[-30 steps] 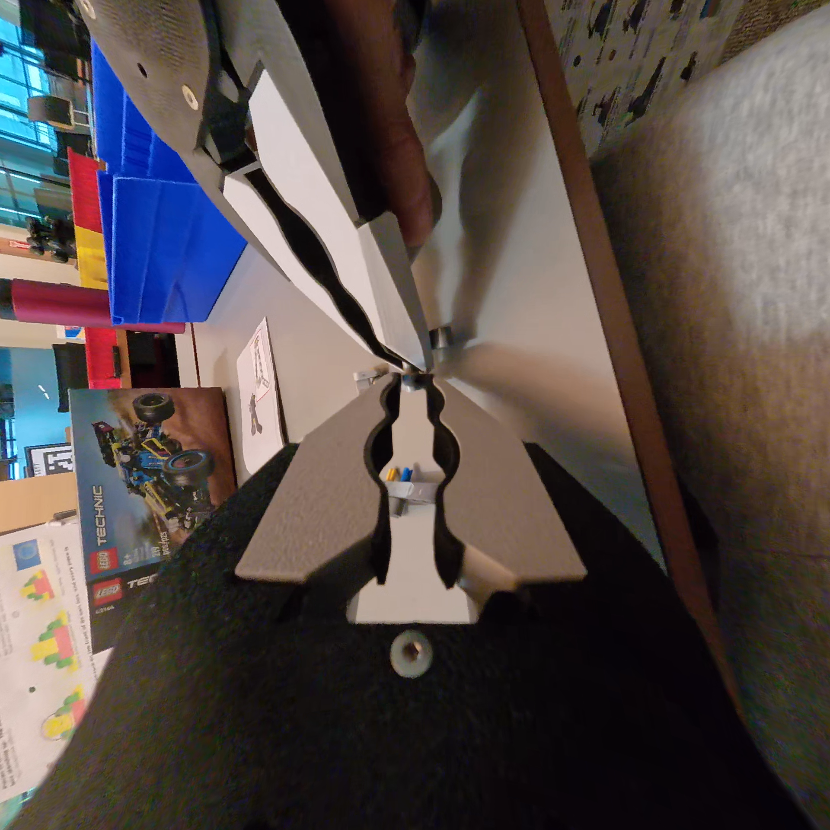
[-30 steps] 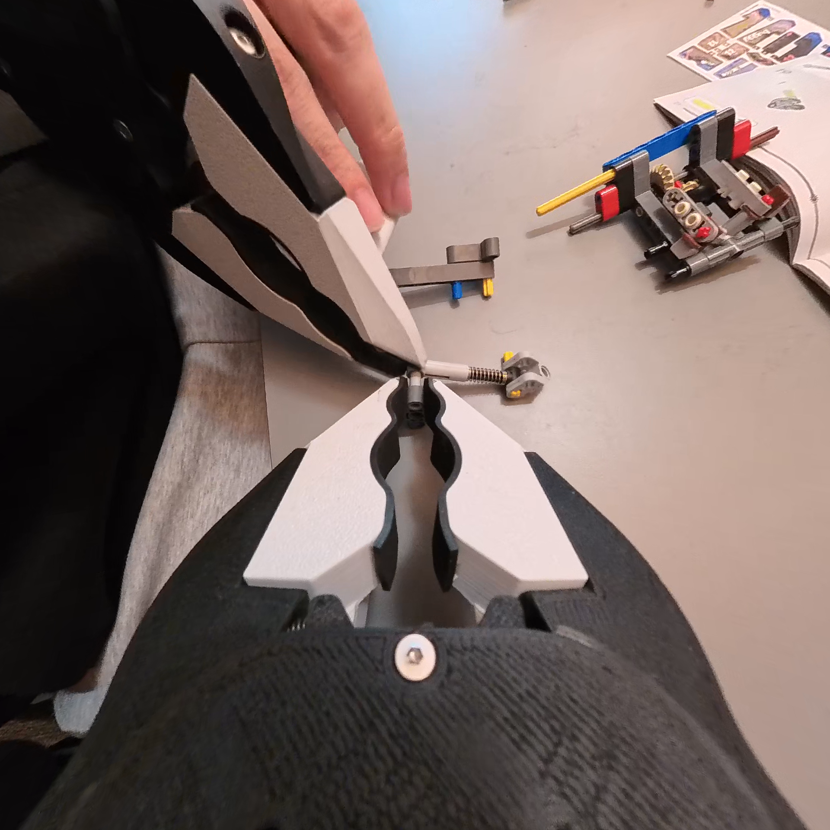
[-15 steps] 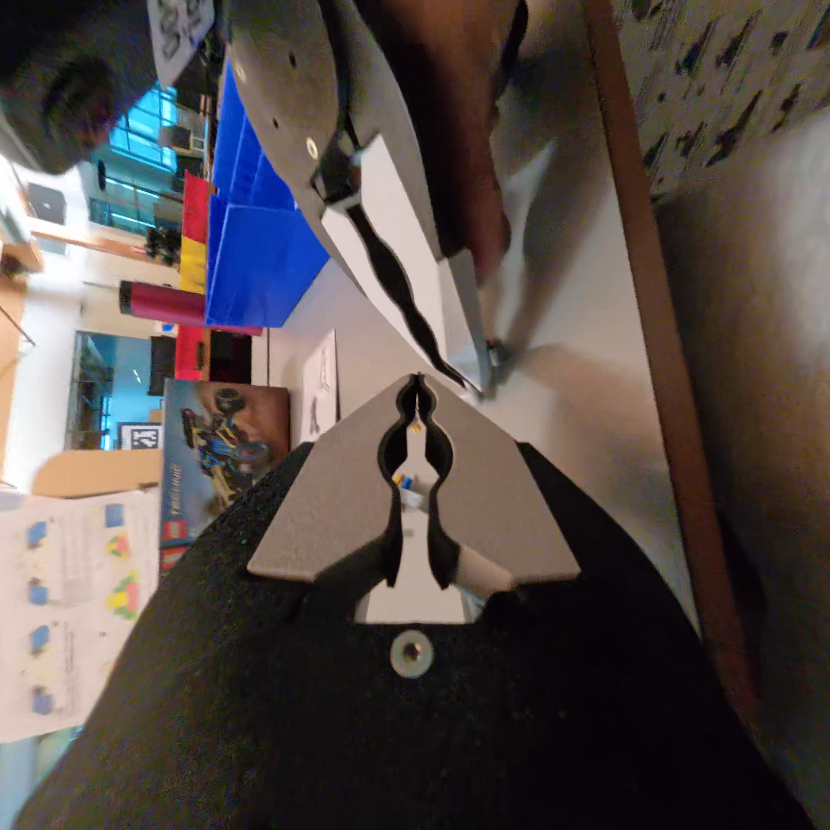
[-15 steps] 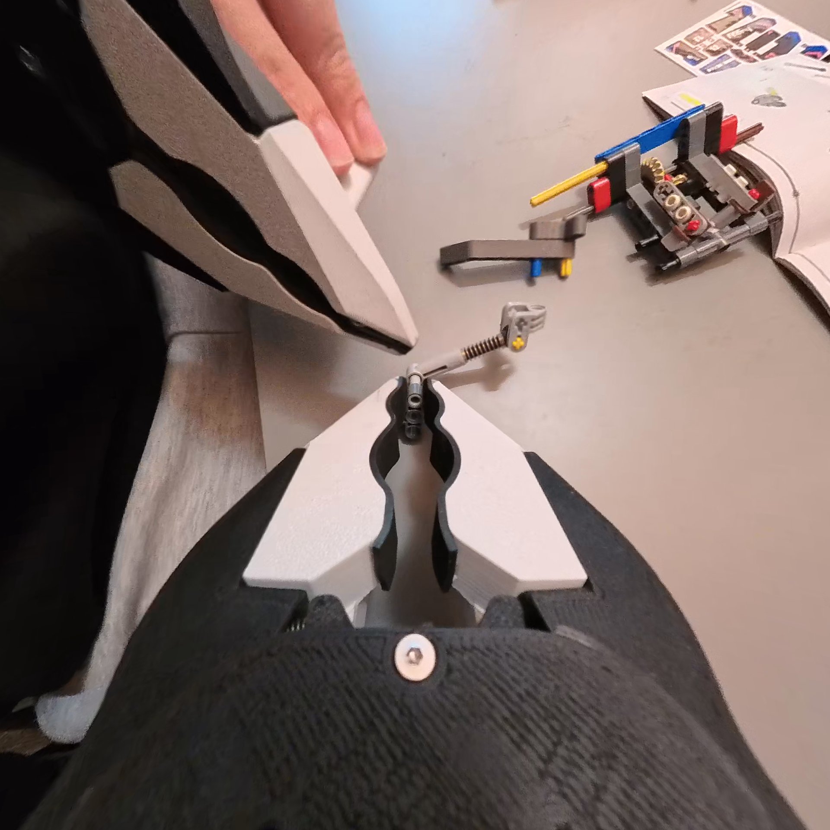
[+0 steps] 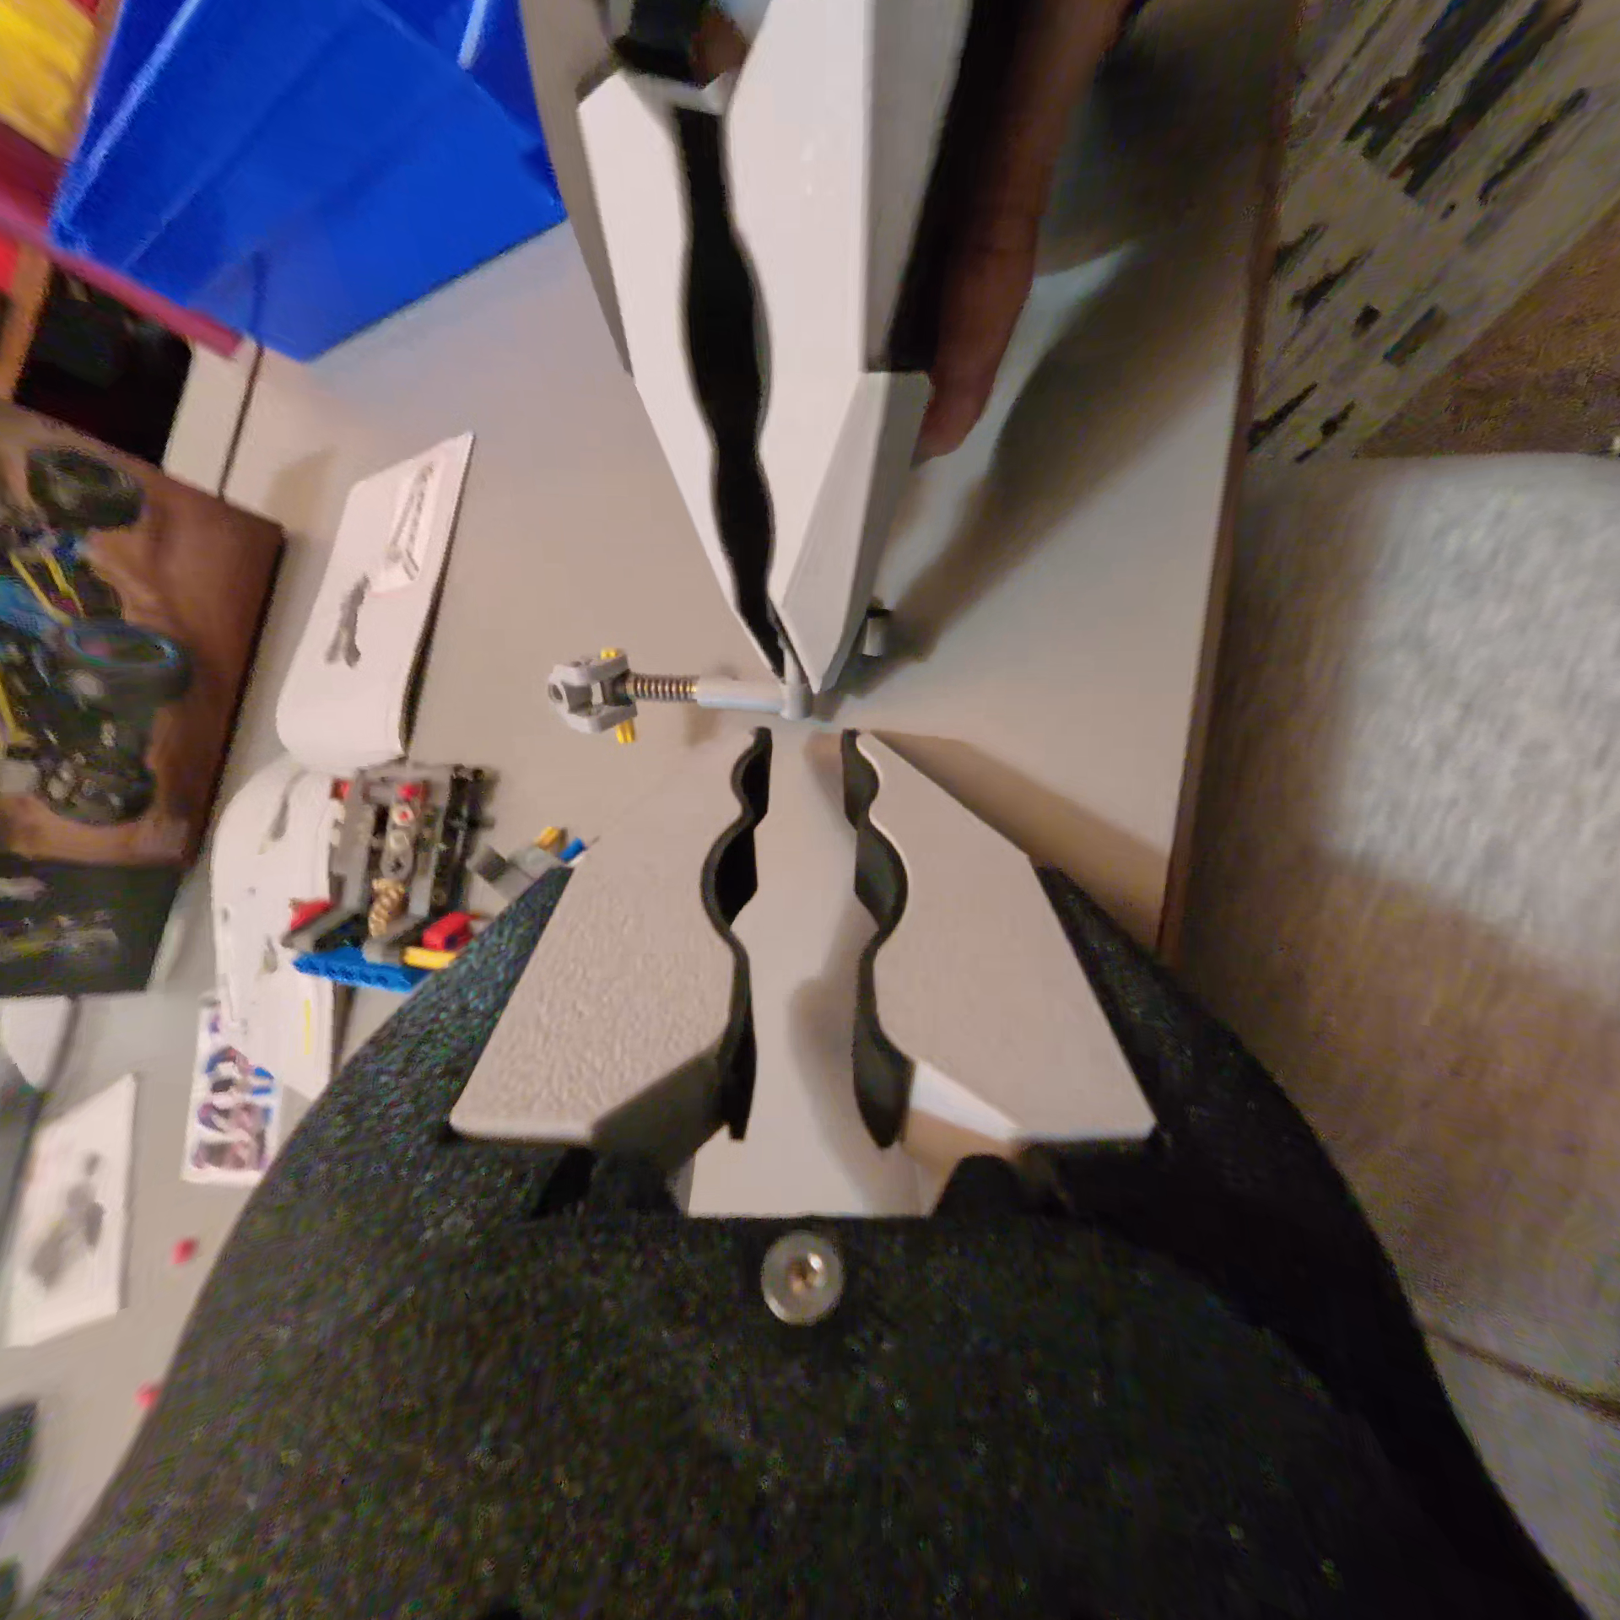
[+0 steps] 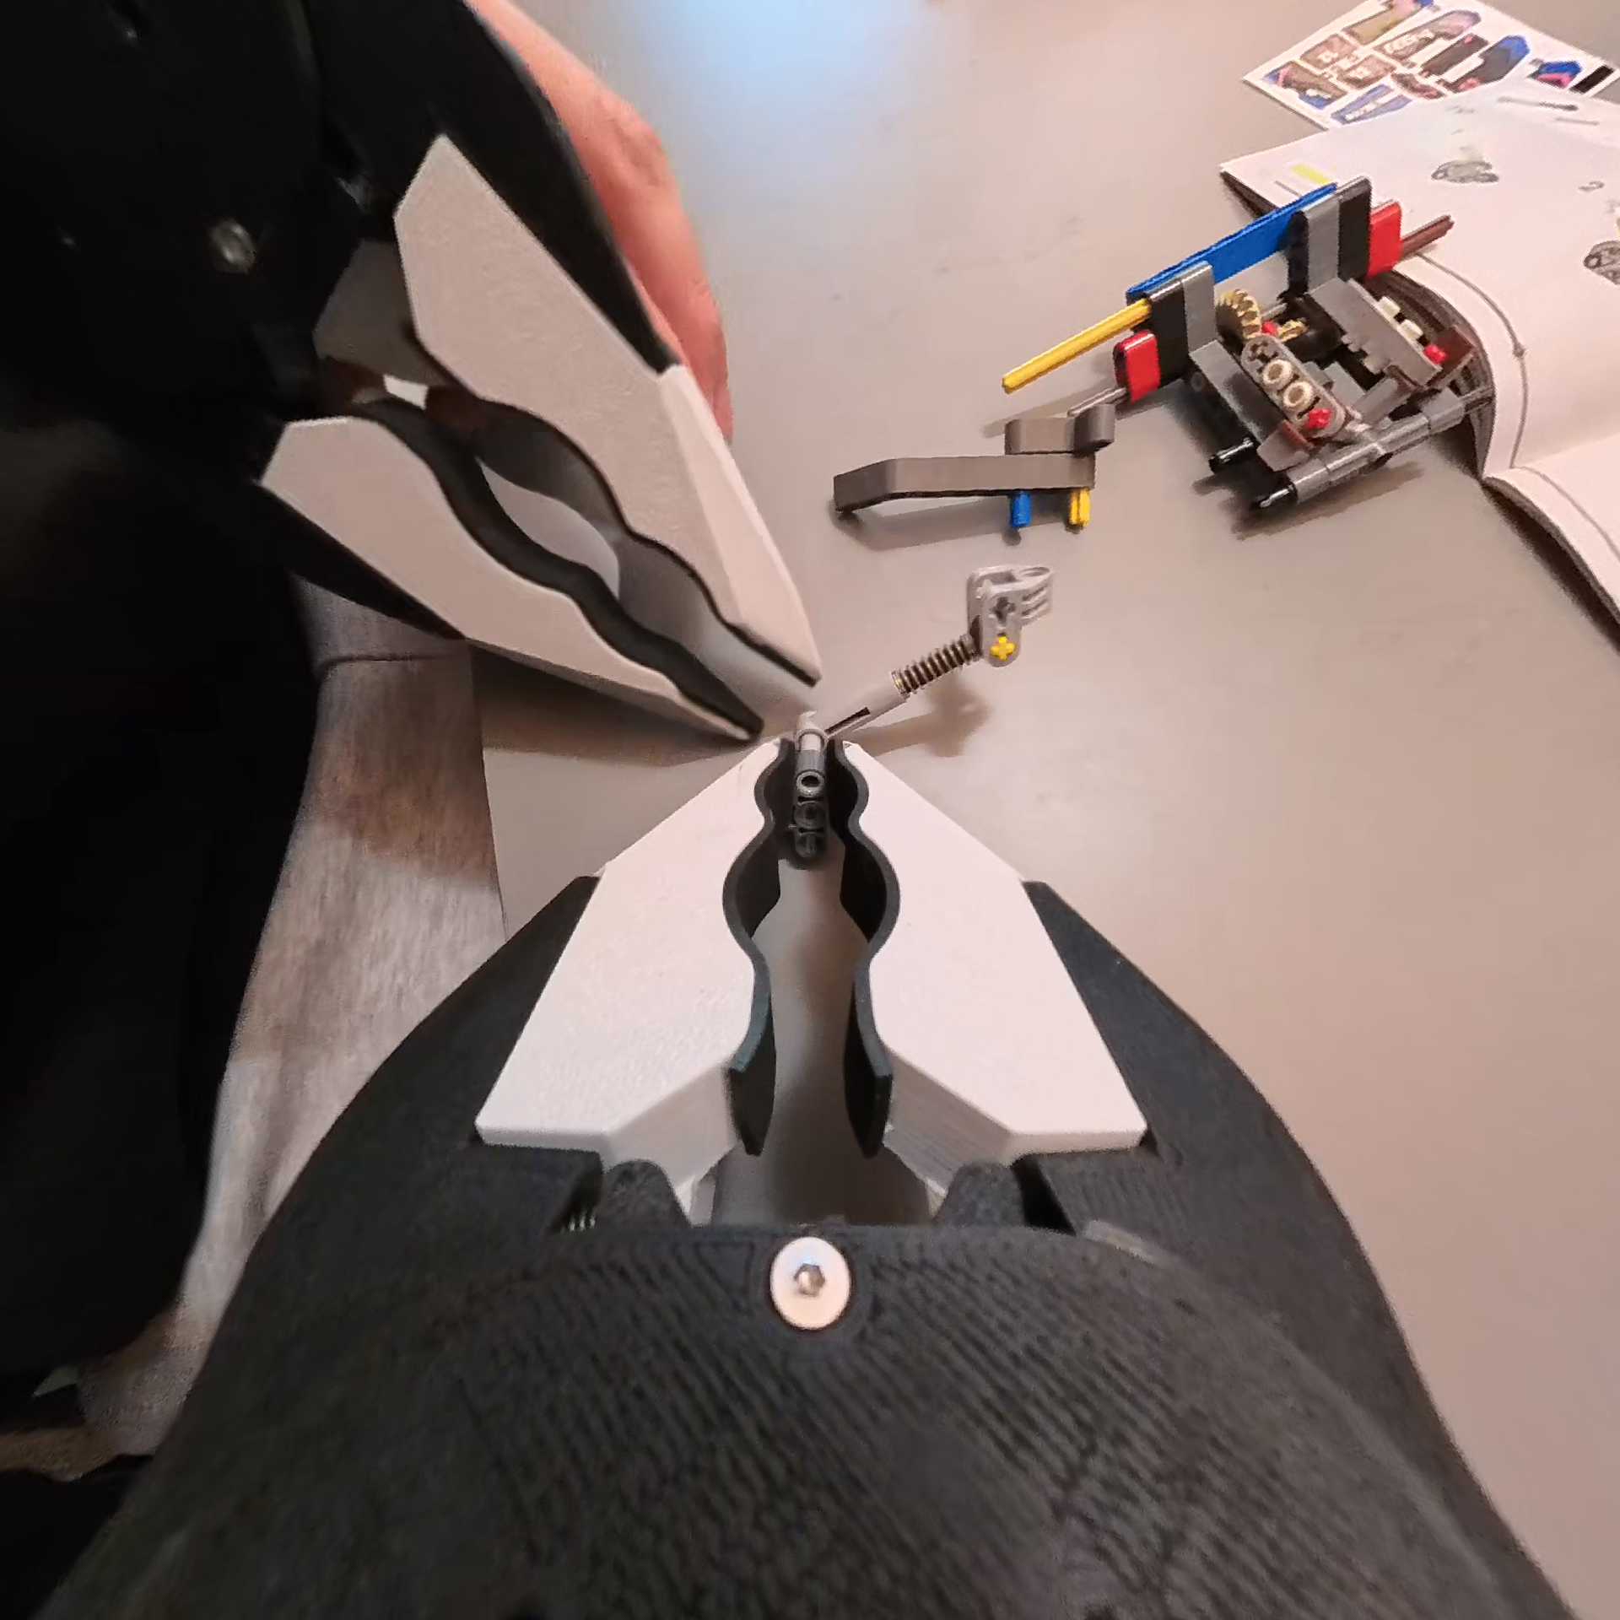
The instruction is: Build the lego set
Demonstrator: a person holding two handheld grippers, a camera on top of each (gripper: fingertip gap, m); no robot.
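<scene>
My right gripper point(image 6: 811, 749) is shut on a small dark grey connector point(image 6: 811, 789) at the end of a grey shock absorber point(image 6: 955, 649) with a metal spring and yellow pin. It holds the part just above the grey table point(image 6: 1183, 833). In the left wrist view the right gripper point(image 5: 793, 688) comes down from above with the shock absorber point(image 5: 631, 688) sticking out to the left. My left gripper point(image 5: 806, 741) is open and empty, its tips just short of the held part. It shows in the right wrist view point(image 6: 785, 701) at the upper left, beside a hand.
A half-built chassis point(image 6: 1297, 351) in grey, blue and red lies on an open instruction booklet point(image 6: 1543, 289). A dark grey liftarm point(image 6: 955, 478) with blue and yellow pins lies near it. Blue bins point(image 5: 289, 166), the set's box point(image 5: 96, 666) and the table's edge point(image 5: 1201, 701) show in the left wrist view.
My left gripper let go of the shock absorber, opened and drew back a little. The right gripper kept hold and the part's free end swung upward, away from the table.
</scene>
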